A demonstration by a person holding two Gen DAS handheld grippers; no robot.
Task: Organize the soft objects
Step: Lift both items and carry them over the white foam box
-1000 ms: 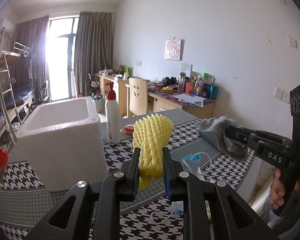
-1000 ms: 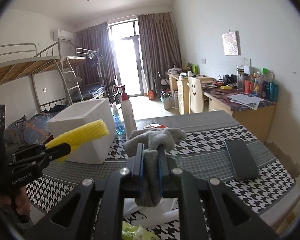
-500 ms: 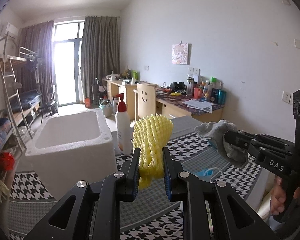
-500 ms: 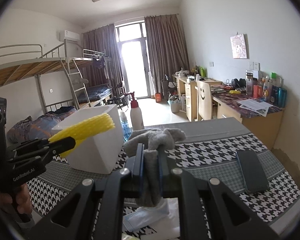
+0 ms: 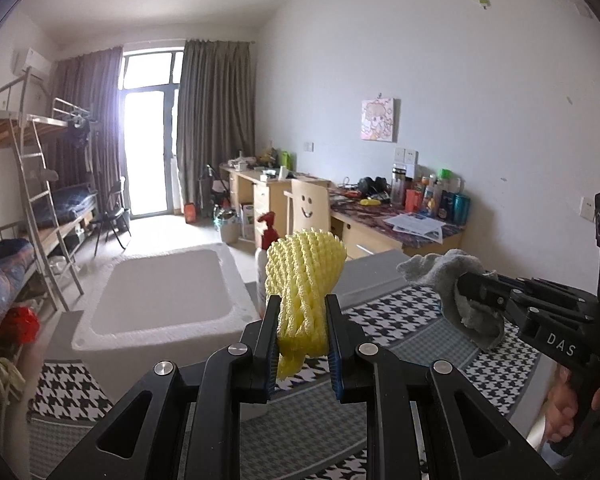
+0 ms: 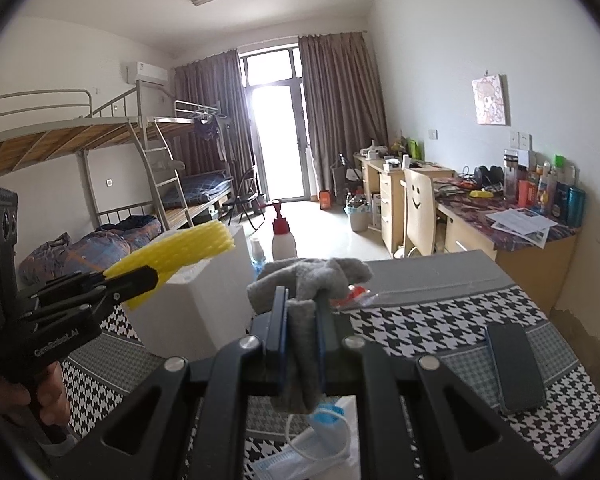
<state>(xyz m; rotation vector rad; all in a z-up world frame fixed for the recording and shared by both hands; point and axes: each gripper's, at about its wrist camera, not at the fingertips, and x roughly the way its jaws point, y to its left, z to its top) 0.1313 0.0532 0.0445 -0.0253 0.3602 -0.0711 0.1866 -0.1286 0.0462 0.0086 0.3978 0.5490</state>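
My left gripper [image 5: 302, 320] is shut on a yellow foam net sleeve [image 5: 304, 268] and holds it in the air to the right of the open white foam box [image 5: 164, 300]. My right gripper [image 6: 300, 320] is shut on a grey cloth [image 6: 312, 276] held above the houndstooth table [image 6: 440, 320]. The right gripper with the cloth also shows in the left wrist view [image 5: 456, 292]. The left gripper with the yellow sleeve [image 6: 180, 248] shows in the right wrist view, in front of the foam box [image 6: 192, 308].
A white pump bottle with a red top [image 6: 282, 236] stands behind the box. A dark phone [image 6: 514, 364] lies on the table at right. A blue face mask [image 6: 312, 444] and white packaging lie under the right gripper. Desks, a chair and bunk beds stand beyond.
Both grippers have risen with their loads. The foam box now shows from higher up, with its inside in view. The left gripper has come closer to the box.
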